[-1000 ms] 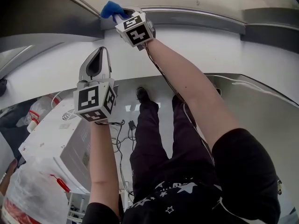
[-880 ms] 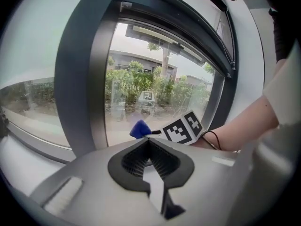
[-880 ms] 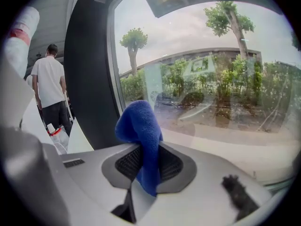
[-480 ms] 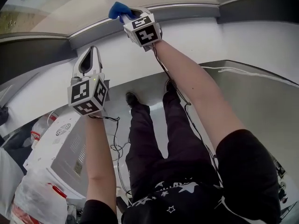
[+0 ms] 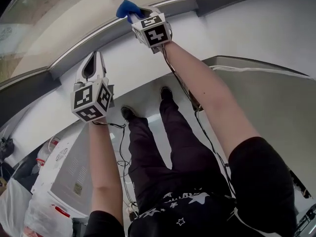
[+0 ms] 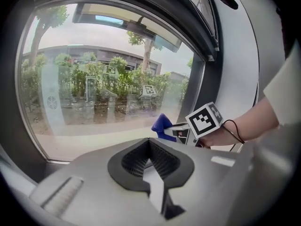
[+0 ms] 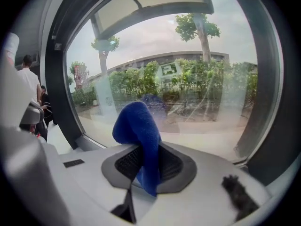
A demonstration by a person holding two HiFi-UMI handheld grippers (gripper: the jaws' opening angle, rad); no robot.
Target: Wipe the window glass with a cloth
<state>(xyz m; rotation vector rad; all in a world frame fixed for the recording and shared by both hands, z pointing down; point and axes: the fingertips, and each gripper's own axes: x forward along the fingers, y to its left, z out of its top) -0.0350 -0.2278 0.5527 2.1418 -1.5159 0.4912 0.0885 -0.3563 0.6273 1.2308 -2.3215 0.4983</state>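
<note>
**Blue cloth in right gripper, presented to window glass**

Item 1. Right gripper: the jaws are closed on a blue cloth. The cloth is pinched through its middle. A folded hump is carried forward of and above the jaw tips, and a short tail hangs behind the pads. Its long axis is set roughly along the jaws' own line, pointing at the pane.

Item 2. Window glass: located directly ahead of the right gripper's jaws, past the cloth hump. A faint blue reflection is seen in the pane just beyond the hump, so the cloth is judged to be near the glass. Actual contact cannot be confirmed from any view. The lower window frame is found beneath and just ahead of the jaw tips.

Item 3. Left gripper: the jaws are closed together with nothing between them. It is held to the left of the right gripper and farther back from the pane, with its jaws also aimed at the glass.

Assessment. The right gripper is the nearer of the two and the only one loaded. The coming move is judged to depend on the gap straight ahead of the right jaw tips: the hump must be pressed forward onto the pane before any sideways stroke is made. The frame under the tips is noted as the likeliest snag.
</note>
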